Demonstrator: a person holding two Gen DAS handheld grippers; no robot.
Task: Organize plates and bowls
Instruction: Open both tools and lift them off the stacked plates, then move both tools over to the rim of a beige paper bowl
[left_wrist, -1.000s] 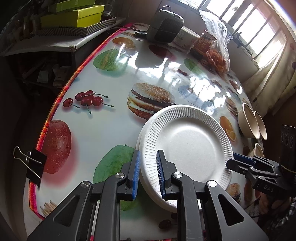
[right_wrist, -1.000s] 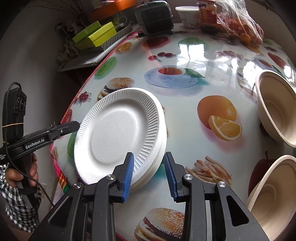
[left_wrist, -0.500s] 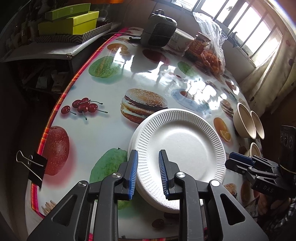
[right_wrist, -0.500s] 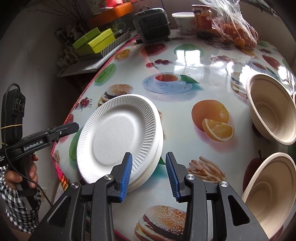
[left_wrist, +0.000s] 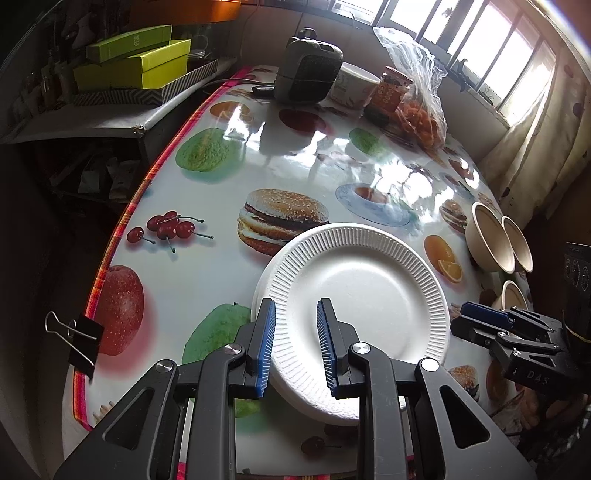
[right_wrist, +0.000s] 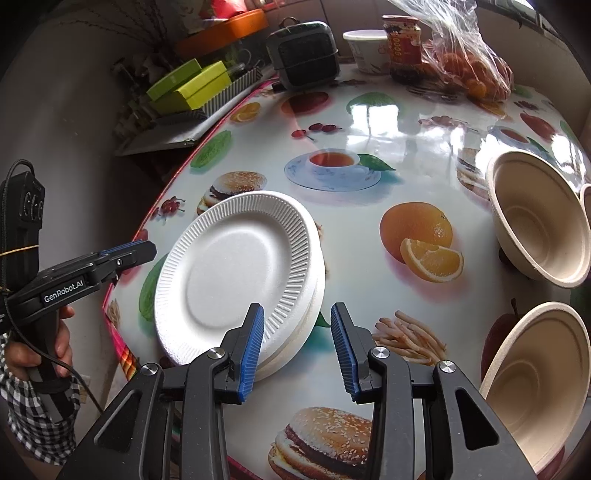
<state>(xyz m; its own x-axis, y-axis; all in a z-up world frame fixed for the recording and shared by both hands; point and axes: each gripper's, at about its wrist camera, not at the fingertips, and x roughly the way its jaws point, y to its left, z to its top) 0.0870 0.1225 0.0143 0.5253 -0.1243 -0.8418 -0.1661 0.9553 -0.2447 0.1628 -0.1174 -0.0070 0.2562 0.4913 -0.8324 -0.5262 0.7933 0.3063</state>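
A stack of white ribbed paper plates (left_wrist: 365, 295) lies near the table's front edge; it also shows in the right wrist view (right_wrist: 243, 277). My left gripper (left_wrist: 295, 347) is open above the stack's near-left rim, holding nothing. My right gripper (right_wrist: 297, 347) is open above the stack's near-right rim, empty. Each gripper shows in the other's view, the right one (left_wrist: 484, 321) and the left one (right_wrist: 129, 253). Three beige bowls (left_wrist: 487, 243) (left_wrist: 517, 251) (left_wrist: 513, 295) stand at the right; two of them are large in the right wrist view (right_wrist: 539, 221) (right_wrist: 535, 376).
The round table (left_wrist: 221, 155) has a glossy food-print cloth. At the back stand a dark heater (left_wrist: 308, 70), a white cup (left_wrist: 354, 83), a jar (left_wrist: 391, 92) and a bag of oranges (left_wrist: 421, 114). A binder clip (left_wrist: 79, 339) grips the left edge. Green boxes (left_wrist: 136, 68) lie on a side shelf.
Both grippers have drawn back from the plate stack and opened wider; the stack stays on the table.
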